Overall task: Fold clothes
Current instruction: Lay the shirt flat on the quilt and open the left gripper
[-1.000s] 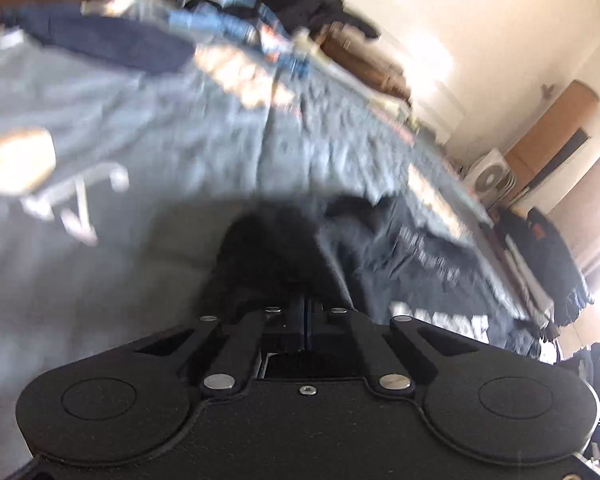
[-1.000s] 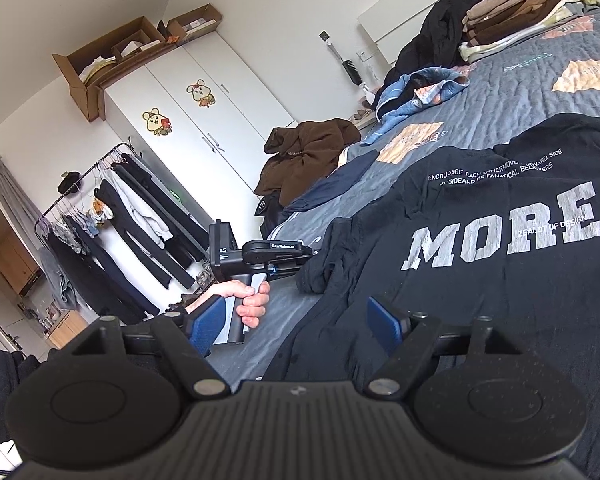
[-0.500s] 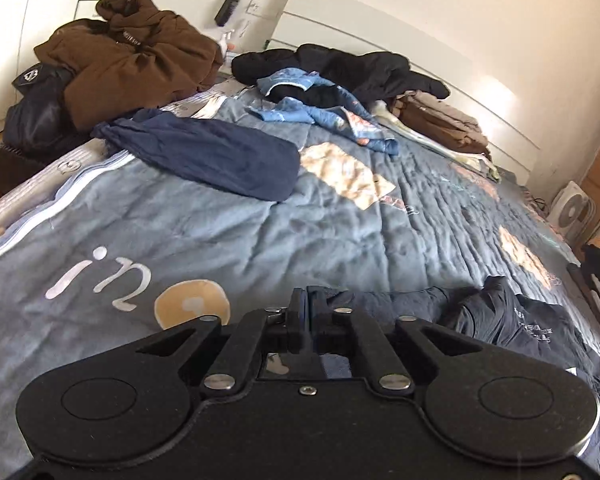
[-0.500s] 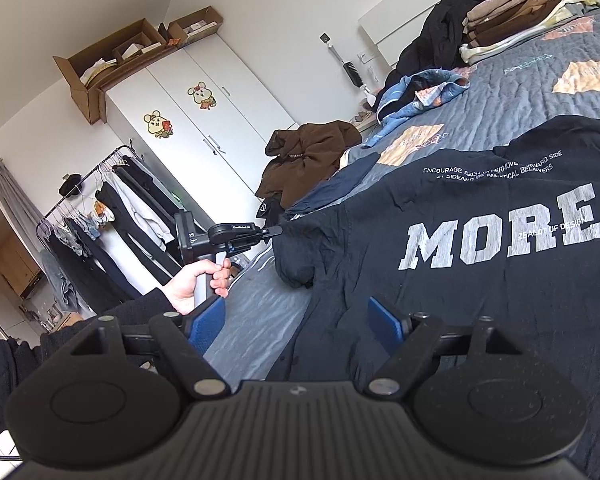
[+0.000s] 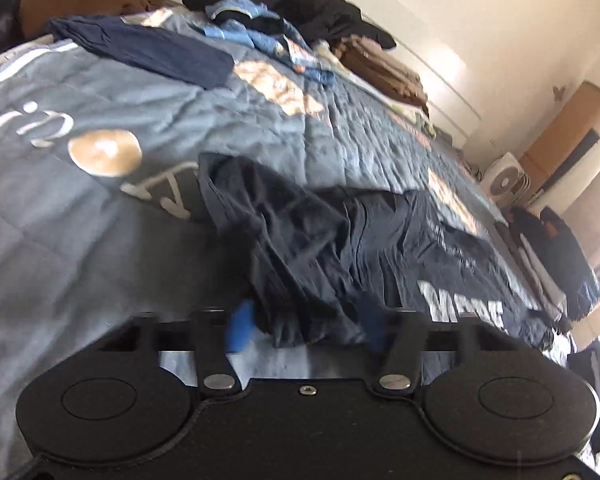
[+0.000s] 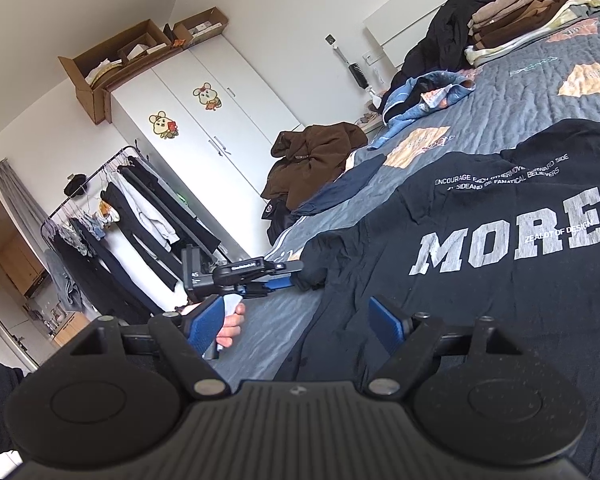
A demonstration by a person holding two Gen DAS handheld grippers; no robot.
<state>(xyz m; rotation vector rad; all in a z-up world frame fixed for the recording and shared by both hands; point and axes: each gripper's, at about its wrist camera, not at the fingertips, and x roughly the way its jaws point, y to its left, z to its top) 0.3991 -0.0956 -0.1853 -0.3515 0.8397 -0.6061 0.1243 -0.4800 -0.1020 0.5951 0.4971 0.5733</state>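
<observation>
T-shirt [image 5: 300,240] sleeve freed, left gripper [image 5: 306,328] jaws now apart

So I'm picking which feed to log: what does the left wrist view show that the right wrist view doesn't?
Only the left wrist view shows the white fan by the far wall. Only the right wrist view shows the wardrobe, the clothes rack, and the right gripper, open over the shirt's edge. Both show the black MORE T-shirt, the brown hoodie and the left gripper, open around the shirt's sleeve.
</observation>
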